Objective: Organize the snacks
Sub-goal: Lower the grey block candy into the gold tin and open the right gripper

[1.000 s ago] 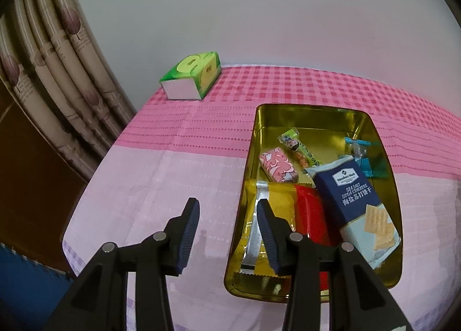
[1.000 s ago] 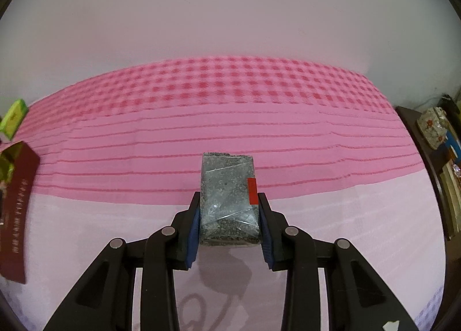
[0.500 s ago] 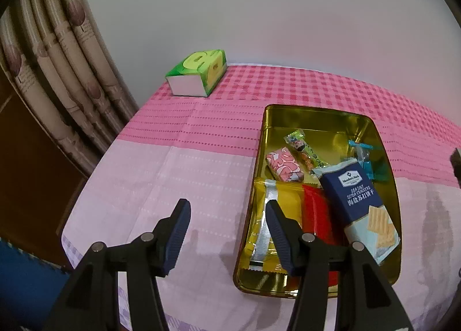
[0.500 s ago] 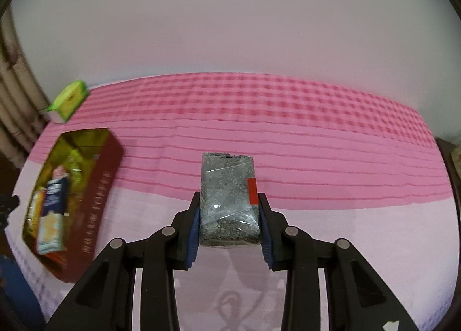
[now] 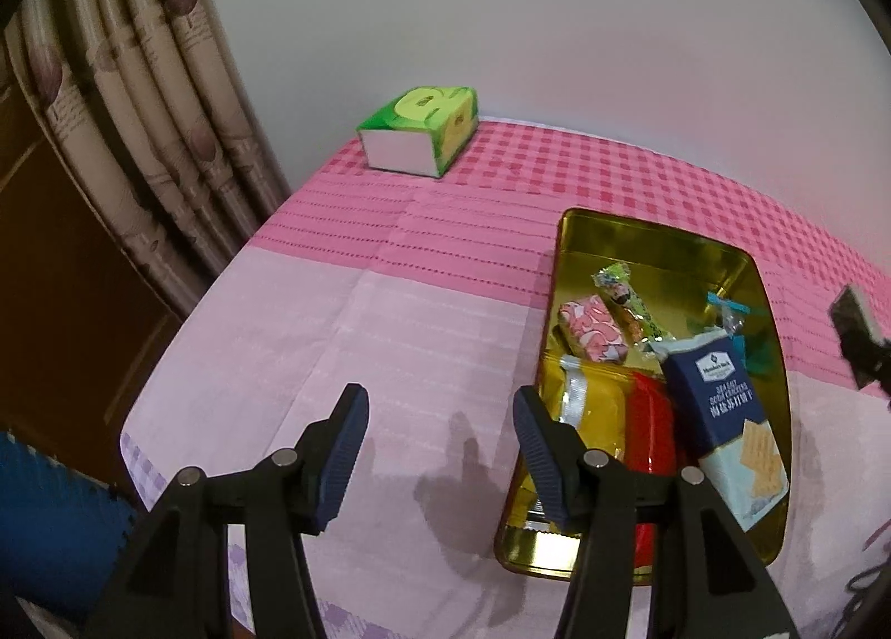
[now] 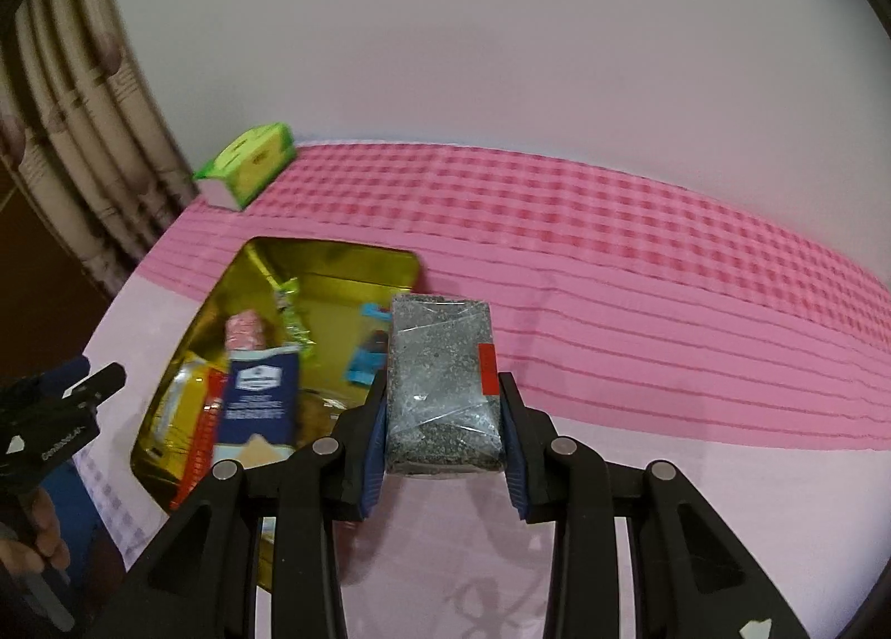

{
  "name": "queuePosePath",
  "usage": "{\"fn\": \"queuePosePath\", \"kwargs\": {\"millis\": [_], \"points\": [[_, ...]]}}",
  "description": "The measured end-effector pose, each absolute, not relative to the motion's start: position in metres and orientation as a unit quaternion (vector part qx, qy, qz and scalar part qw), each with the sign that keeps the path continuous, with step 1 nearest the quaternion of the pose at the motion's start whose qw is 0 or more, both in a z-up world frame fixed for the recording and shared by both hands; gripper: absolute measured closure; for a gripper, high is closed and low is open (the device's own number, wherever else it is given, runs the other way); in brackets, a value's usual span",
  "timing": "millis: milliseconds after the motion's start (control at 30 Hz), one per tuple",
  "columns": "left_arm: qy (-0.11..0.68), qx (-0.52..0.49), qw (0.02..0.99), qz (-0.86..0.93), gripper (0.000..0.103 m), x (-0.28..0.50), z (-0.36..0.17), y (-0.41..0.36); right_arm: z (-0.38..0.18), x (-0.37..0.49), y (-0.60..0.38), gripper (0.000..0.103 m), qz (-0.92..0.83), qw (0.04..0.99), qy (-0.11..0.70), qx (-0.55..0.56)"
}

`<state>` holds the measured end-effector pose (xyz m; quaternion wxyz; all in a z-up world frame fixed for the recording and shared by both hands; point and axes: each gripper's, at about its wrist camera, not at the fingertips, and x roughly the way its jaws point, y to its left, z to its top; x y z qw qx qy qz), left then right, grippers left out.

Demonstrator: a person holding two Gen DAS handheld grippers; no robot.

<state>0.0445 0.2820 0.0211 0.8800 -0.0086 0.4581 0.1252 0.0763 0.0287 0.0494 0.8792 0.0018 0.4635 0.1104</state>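
our right gripper [image 6: 442, 416] has its fingers [image 6: 376, 427] clamped on a clear-wrapped grey speckled block [image 6: 440, 380], held above the pink cloth just right of the gold rectangular tin [image 6: 334, 260] (snack packets inside); our left gripper [image 5: 440, 436] gapes wide, holding nothing, near the tin's left edge.
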Motion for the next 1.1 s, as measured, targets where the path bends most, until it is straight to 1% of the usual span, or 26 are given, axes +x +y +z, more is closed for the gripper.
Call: {"fn": "queuePosePath", "kwargs": {"millis": [300,567,833,1100], "points": [[0.463,-0.032,0.875,0.139,0.048,0.045,0.021,0.298,0.029,0.085,0.076,0.071,0.127,0.868,0.478,-0.036],[0.466,-0.041,0.872,0.145,0.048,0.045,0.020,0.303,0.013,0.083,0.099,0.071,0.133,0.862,0.485,-0.057],[0.467,-0.037,0.871,0.147,0.048,0.046,0.018,0.302,0.014,0.078,0.109,0.071,0.154,0.855,0.495,-0.021],[0.468,-0.041,0.871,0.144,0.048,0.046,0.019,0.303,0.018,0.085,0.111,0.071,0.127,0.869,0.479,-0.020]]}}
